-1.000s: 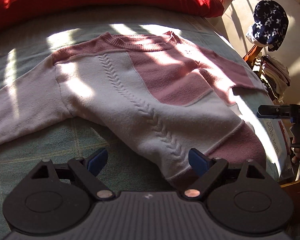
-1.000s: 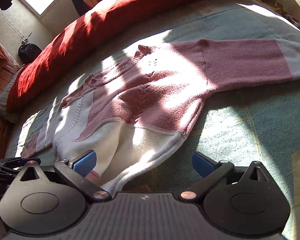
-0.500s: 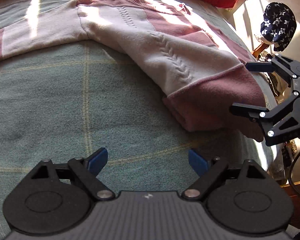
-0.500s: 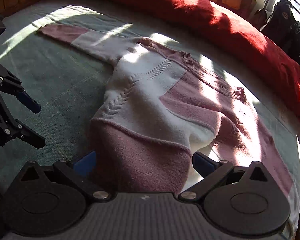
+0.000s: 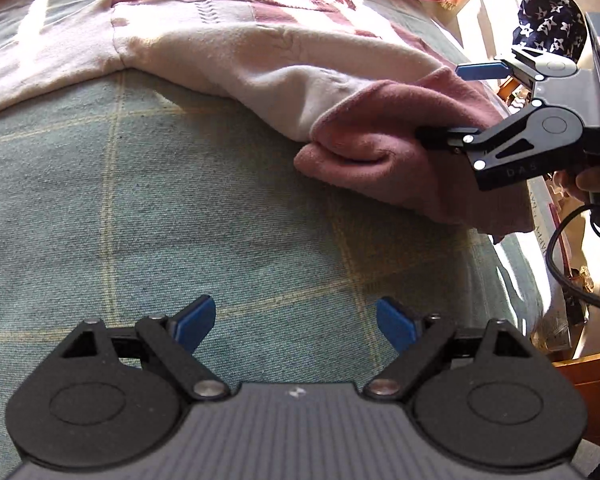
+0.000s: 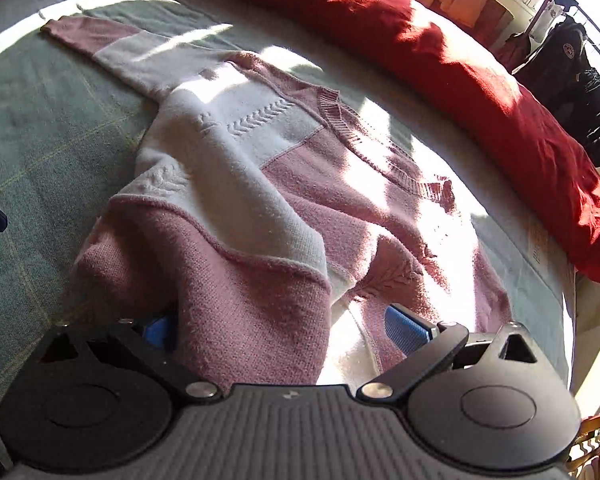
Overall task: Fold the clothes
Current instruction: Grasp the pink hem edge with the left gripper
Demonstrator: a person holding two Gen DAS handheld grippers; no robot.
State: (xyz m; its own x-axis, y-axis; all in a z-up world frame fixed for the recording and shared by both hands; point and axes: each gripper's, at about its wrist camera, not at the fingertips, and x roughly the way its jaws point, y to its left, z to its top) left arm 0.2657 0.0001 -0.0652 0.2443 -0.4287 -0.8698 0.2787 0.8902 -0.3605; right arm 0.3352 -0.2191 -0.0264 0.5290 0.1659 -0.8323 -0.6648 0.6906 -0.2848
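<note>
A pink-and-cream knitted sweater with a cable pattern and ribbed neckline (image 6: 260, 168) lies front-up on a green checked bedspread (image 5: 160, 208), its body spread toward a long red pillow (image 6: 440, 52) at the head of the bed. One sleeve (image 6: 112, 46) extends flat to the side; the other sleeve is not clearly traceable in either view. The right gripper (image 6: 284, 326) is positioned at the pink hem band (image 5: 400, 152), with one blue pad under the fabric and the other above it; the jaws stand apart around the cloth and are not yet clamped on it. In the left wrist view the hem is bunched and raised off the bedspread where this gripper enters, which indicates the lower finger is sliding under the hem to separate it from the bed. The left gripper (image 5: 296, 322) hovers over bare bedspread, well apart from the sweater, with its jaws released and holding nothing. This placement leaves it free to take the opposite hem corner or a sleeve. A hand (image 5: 592, 180) holds the right gripper's handle at the bed edge. The sweater is largely unfolded, apart from the lifted hem. Closing on a thick double layer of knit calls for deep insertion, or the fabric may slip out.
</note>
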